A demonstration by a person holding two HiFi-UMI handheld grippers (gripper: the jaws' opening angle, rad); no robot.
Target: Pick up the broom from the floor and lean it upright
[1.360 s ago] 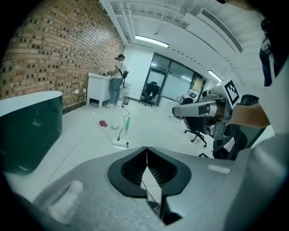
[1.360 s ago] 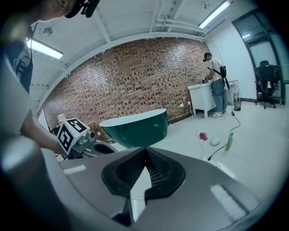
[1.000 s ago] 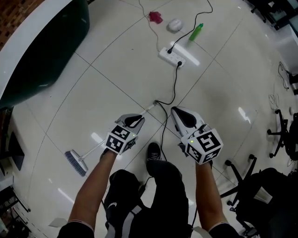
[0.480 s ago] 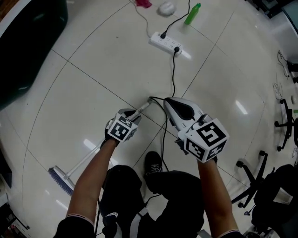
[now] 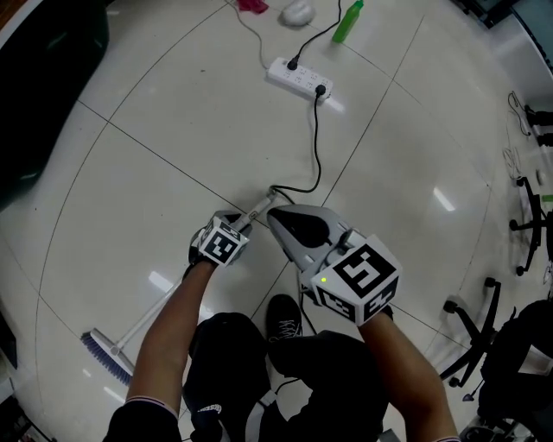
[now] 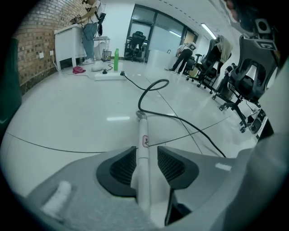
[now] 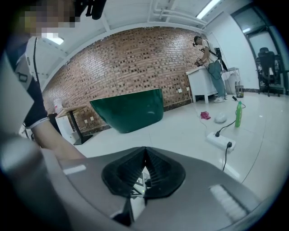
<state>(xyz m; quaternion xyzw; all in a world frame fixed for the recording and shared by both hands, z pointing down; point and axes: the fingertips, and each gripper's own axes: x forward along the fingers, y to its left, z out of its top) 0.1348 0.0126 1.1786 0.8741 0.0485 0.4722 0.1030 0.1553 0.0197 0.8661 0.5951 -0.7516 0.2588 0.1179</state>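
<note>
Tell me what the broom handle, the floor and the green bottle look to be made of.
Broom handle: smooth white tube, painted metal or plastic; can't tell which. Floor: pale glossy tiles, likely ceramic, shown by thin joints and mirrored lights. Green bottle: probably plastic, judging by its bright even colour; too small to be sure.

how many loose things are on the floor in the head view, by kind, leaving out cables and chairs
broom: 1
power strip: 1
green bottle: 1
pink item: 1
white rounded item: 1
total: 5
</note>
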